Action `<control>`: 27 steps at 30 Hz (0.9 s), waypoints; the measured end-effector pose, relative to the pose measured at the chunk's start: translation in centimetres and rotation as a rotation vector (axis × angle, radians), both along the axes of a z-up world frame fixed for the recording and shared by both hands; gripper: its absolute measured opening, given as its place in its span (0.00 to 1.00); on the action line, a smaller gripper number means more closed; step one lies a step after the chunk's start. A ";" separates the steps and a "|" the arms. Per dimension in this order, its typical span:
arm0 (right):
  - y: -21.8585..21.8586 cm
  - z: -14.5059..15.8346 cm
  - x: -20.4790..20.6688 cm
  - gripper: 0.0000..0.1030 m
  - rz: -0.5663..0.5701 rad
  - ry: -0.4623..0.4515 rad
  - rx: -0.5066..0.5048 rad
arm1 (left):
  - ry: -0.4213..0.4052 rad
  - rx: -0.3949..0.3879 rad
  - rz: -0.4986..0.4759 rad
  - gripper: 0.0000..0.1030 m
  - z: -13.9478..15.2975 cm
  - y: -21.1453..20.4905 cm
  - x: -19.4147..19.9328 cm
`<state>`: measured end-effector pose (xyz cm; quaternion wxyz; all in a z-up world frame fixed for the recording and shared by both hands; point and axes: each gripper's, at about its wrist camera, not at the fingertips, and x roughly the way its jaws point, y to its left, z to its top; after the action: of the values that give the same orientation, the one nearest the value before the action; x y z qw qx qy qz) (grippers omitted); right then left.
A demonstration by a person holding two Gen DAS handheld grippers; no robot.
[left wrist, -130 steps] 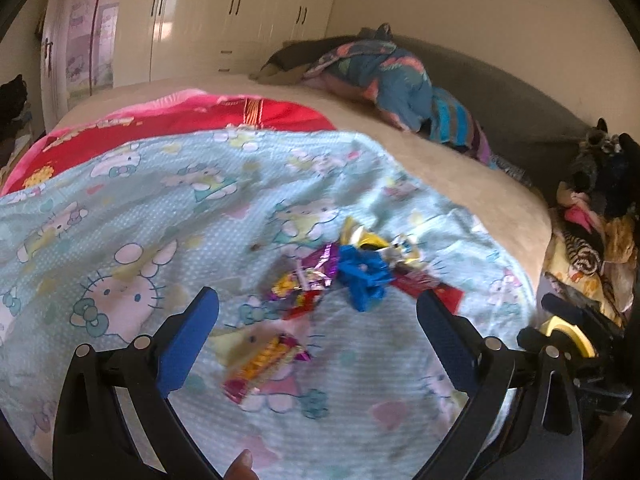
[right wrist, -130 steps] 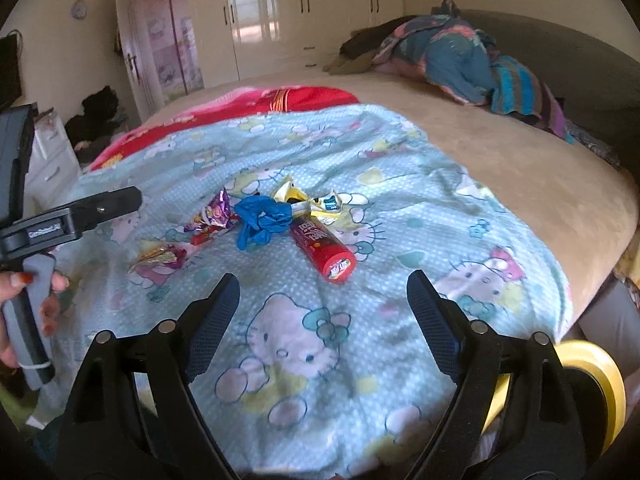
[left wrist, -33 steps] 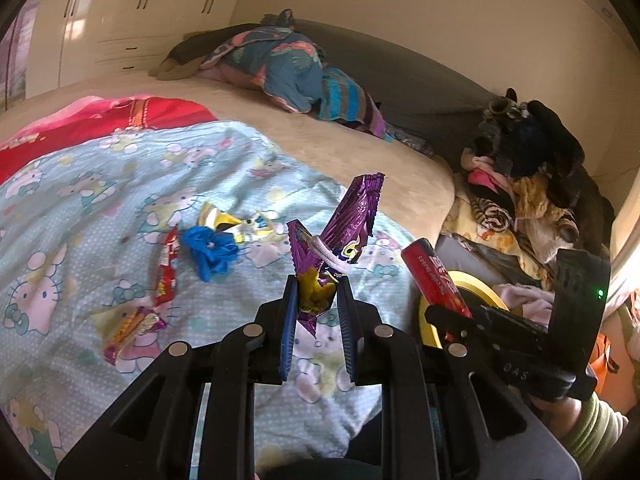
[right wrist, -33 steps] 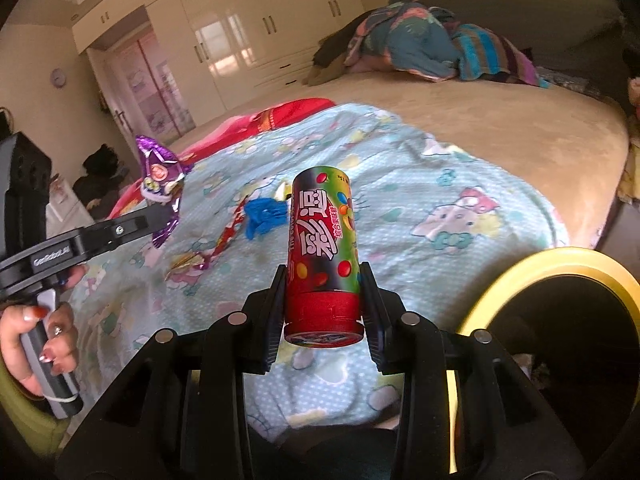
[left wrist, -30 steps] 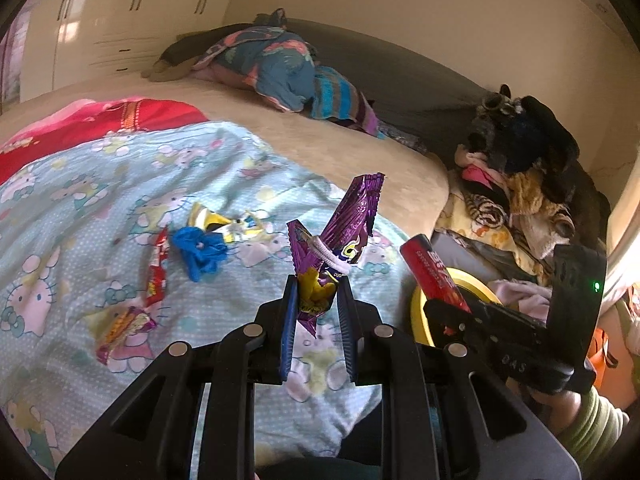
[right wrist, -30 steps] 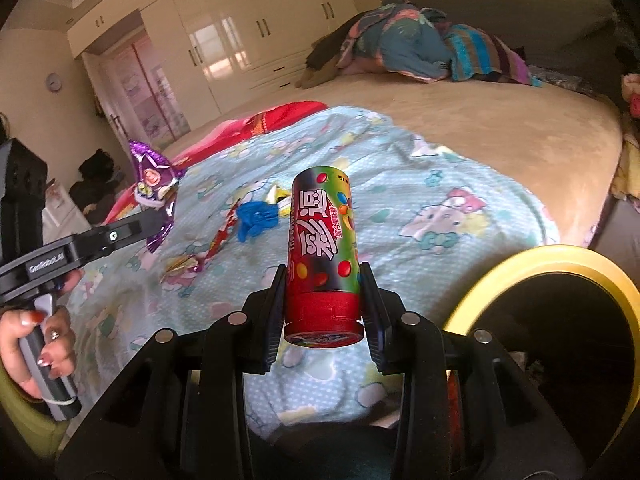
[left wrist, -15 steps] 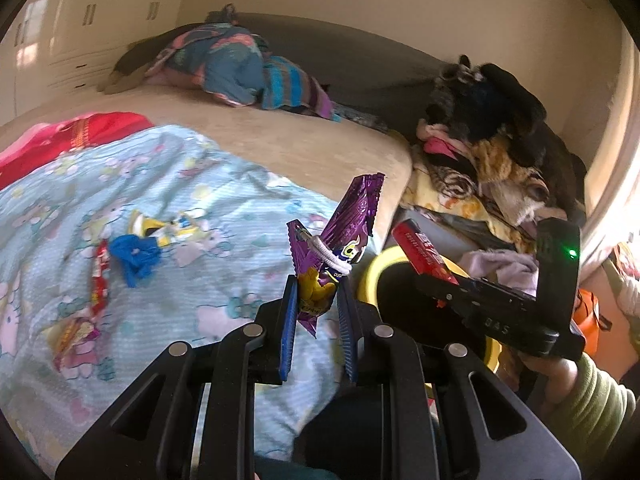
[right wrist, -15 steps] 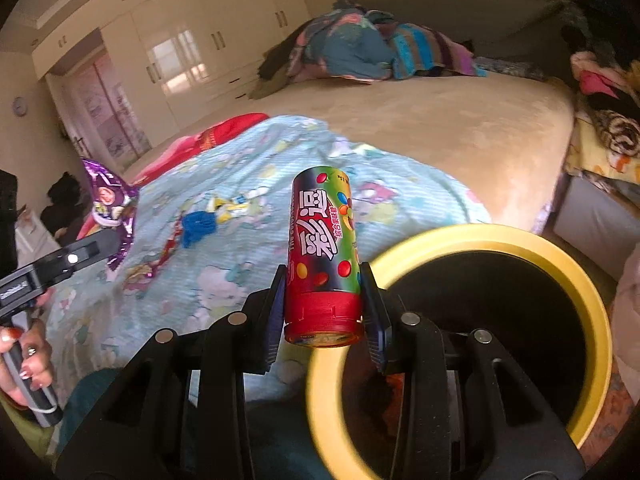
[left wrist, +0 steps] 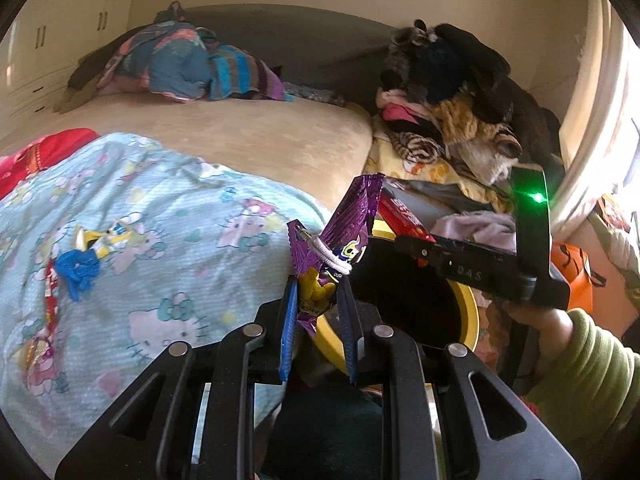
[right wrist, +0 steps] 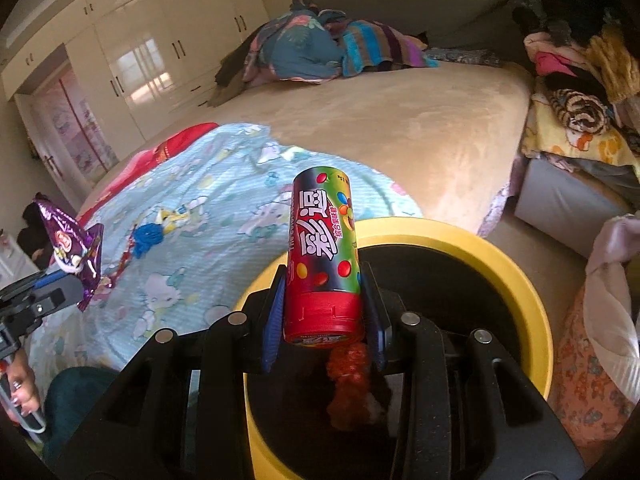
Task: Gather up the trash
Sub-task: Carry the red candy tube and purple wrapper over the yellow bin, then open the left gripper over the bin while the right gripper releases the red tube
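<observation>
Gripping a purple snack wrapper [left wrist: 340, 248] in the left gripper [left wrist: 318, 320], jaws nearly closed, blue pads pinching the wrapper's lower end; wrapper standing up and leaning right, a white band looped round its middle. Clamped in the right gripper [right wrist: 324, 320]: a red candy tube [right wrist: 322, 256], upright, red cap end down between the pads, jaws partly apart to the tube's width. Directly beneath and beyond the tube, a yellow bin [right wrist: 532, 312] with black inside, something orange-red [right wrist: 348, 384] lying at the bottom. From the left wrist view, same bin rim [left wrist: 468, 312] showing just past the wrapper, right gripper and tube held over it, a hand with green sleeve [left wrist: 580, 360] behind. Left on the blue cartoon-print blanket [left wrist: 180, 264]: a blue crumpled scrap [left wrist: 78, 270], a yellow-and-white wrapper [left wrist: 104, 236] touching it, a thin red wrapper [left wrist: 50, 292] just beside, and another wrapper [left wrist: 36, 350] nearer the blanket's edge. Heap of clothes [left wrist: 452, 92] beyond the bin, beside the tan bed [right wrist: 400, 128].
</observation>
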<state>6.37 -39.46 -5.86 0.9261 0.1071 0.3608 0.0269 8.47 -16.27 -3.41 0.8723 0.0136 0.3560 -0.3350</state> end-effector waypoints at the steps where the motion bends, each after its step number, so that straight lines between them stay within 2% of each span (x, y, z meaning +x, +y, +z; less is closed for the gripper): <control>1: -0.3 0.0 0.0 0.27 -0.005 0.001 -0.001 | 0.001 0.005 -0.010 0.18 -0.1 -0.5 0.0; 10: -2.8 -0.3 -0.4 0.27 -0.054 0.017 0.021 | 0.009 0.043 -0.066 0.19 -1.2 -4.0 -0.3; 23: -4.8 -1.9 -0.1 0.28 -0.084 0.079 0.047 | 0.042 0.124 -0.099 0.20 -4.5 -8.5 0.5; 24: -5.1 -2.0 0.0 0.28 -0.086 0.087 0.056 | 0.048 0.123 -0.102 0.23 -4.7 -8.8 0.7; 25: -5.3 -2.1 0.0 0.38 -0.093 0.094 0.064 | 0.062 0.117 -0.101 0.39 -4.8 -9.0 1.0; 26: -5.7 -2.3 -0.1 0.51 -0.110 0.099 0.072 | 0.073 0.104 -0.096 0.62 -4.9 -9.0 1.1; 27: -6.0 -2.3 -0.1 0.52 -0.124 0.099 0.078 | 0.076 0.092 -0.090 0.70 -5.0 -8.9 1.1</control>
<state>6.28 -45.49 -8.17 0.9021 0.1664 0.3975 -0.0218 9.61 -25.19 -8.40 0.8407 0.0570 0.4029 -0.3572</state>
